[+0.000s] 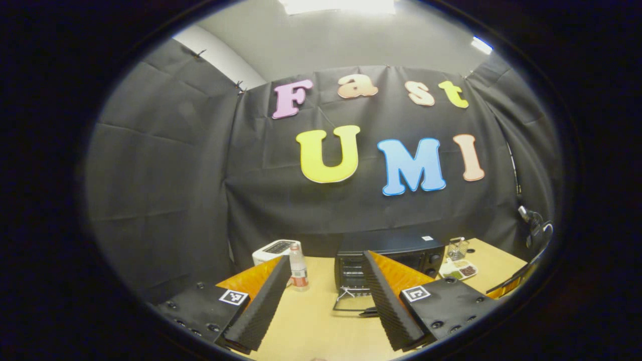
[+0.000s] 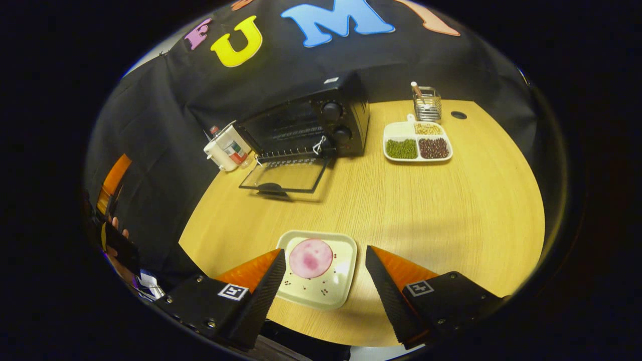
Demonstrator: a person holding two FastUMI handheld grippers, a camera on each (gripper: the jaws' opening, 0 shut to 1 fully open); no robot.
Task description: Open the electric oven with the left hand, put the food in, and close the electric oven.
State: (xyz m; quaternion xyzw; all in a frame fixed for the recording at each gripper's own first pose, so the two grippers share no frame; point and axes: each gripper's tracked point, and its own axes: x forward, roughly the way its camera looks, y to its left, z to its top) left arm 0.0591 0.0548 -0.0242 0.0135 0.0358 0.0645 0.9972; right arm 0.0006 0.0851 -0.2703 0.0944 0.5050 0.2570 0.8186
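Clearly open black oven (image 2: pixel 321 125), door down

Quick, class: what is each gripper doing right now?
Left gripper: open, holding nothing.
Right gripper: open, fingers either side of the plate, not gripping it.

From the left gripper view, the left gripper (image 1: pixel 326 293) has one finger (image 1: pixel 388 306) in front of the oven (image 1: pixel 401 253), so part of the oven's front and its let-down door (image 1: pixel 351 301) are hidden. The toaster (image 1: pixel 273 249) peeks out behind the other finger. The tray of beans (image 1: pixel 459 269) near the table's far right edge is too small to make out well.

From the right gripper view, the plate (image 2: pixel 341 281) near the table's front edge has one corner tucked behind a finger (image 2: pixel 263 296). A hand (image 2: pixel 118 235) at the left is mostly cut off.
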